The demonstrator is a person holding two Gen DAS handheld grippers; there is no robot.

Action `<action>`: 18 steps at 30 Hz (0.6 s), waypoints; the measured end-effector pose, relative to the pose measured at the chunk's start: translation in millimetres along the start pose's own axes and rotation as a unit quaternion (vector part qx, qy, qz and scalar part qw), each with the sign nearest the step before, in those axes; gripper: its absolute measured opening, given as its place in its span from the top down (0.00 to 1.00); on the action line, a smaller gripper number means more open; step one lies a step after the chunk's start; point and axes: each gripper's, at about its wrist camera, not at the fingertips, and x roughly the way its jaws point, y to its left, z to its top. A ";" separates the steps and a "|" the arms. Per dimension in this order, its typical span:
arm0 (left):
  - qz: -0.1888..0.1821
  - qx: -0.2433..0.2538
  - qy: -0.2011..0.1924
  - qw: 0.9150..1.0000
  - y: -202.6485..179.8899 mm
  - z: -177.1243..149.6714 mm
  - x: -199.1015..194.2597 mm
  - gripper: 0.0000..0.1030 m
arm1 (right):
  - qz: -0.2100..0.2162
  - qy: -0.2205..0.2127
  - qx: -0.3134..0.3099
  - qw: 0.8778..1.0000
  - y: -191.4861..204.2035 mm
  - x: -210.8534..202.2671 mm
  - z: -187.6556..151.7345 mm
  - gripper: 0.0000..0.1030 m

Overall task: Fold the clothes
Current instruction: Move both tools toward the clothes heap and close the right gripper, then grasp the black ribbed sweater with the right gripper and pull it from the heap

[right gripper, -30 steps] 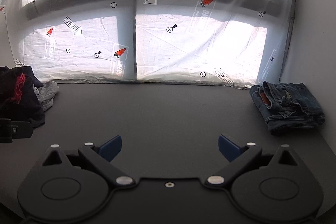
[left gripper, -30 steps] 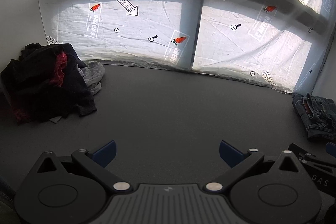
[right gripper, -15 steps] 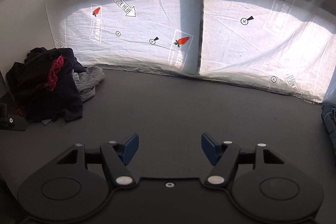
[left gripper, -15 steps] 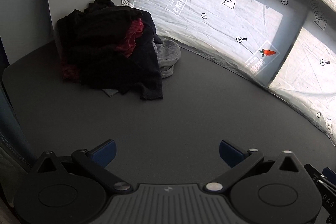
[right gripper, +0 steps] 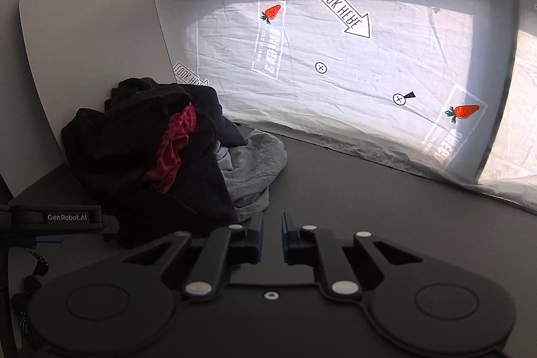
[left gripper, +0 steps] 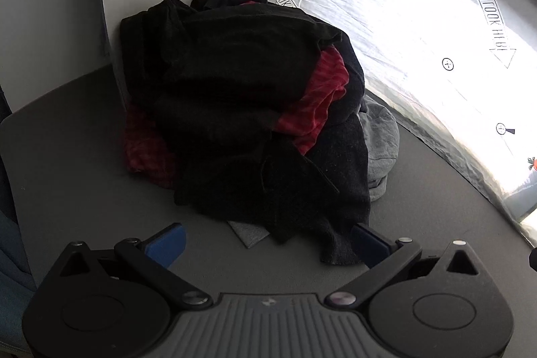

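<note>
Left gripper (left gripper: 266,244) spread wide, empty, at the front hem of the clothes pile (left gripper: 248,109) in the table's back-left corner; right gripper (right gripper: 270,232) just closing on nothing; pinch one top layer, lift clear.

left tongs (left gripper: 266,240): black linkage arms, blue pads, silver pivot screws, ribbed grey body between two round black discs | right tongs (right gripper: 270,232): black arms, dark blue pads, silver screws, smooth black body | left unit seen from right view: black, white "GenRobot.AI" lettering, braided black cord (right gripper: 32,277)
</note>
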 end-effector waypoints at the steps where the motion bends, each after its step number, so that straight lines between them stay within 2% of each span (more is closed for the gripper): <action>1: 0.010 -0.008 0.005 1.000 7.0 10.0 13.1 0.00 | 0.016 0.001 0.002 1.000 8.0 17.8 11.3 0.89; 4: 0.039 -0.030 0.027 0.998 29.0 39.5 56.9 0.00 | 0.046 0.002 -0.010 0.999 34.7 69.7 39.3 0.89; 9: 0.062 -0.065 0.047 0.995 57.2 73.6 113.3 0.00 | 0.093 0.007 -0.028 0.995 80.2 152.7 72.3 0.87; 14: 0.041 -0.068 0.069 0.994 68.1 87.3 147.1 0.00 | 0.128 0.007 -0.030 0.991 108.0 215.7 91.8 0.86; 18: 0.025 -0.068 0.081 0.994 71.0 90.5 160.8 0.00 | 0.147 -0.001 -0.004 0.989 112.7 242.8 99.4 0.80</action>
